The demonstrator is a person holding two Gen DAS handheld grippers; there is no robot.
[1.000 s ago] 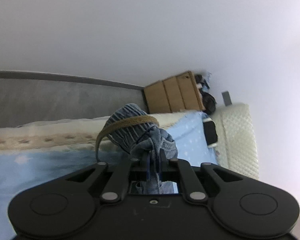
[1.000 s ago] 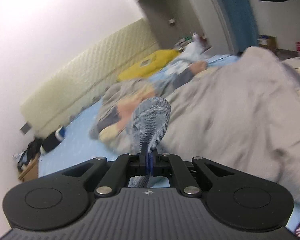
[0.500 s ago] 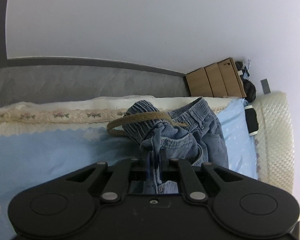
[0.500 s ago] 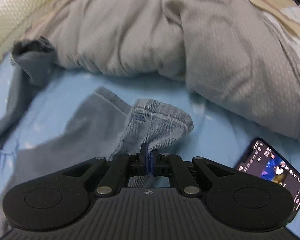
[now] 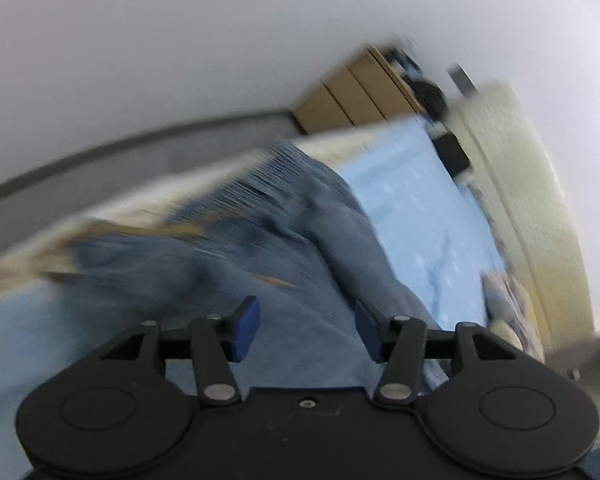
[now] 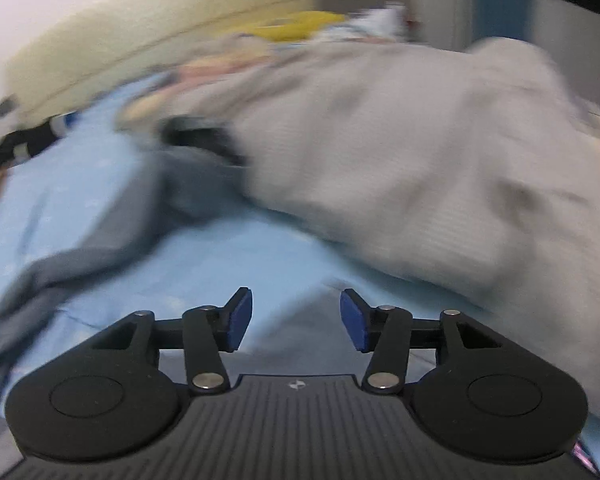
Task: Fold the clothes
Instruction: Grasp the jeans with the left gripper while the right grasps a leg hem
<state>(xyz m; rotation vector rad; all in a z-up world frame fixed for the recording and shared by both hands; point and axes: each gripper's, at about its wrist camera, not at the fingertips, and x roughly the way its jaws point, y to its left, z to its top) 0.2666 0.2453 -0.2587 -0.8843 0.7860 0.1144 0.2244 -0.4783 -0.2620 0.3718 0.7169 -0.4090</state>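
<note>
Left tool (image 5: 306,328) and right tool (image 6: 296,320): both spread wide, gripping nothing. One pair of jeans (image 5: 268,248) lies spread on the blue bed sheet (image 5: 412,200), directly ahead of the left tool, waistband toward the far edge. One grey blanket (image 6: 400,152) is heaped beyond the right tool. Step, as judged: garment laid out, fold pending. Next move calls for regripping two edges of the jeans.
</note>
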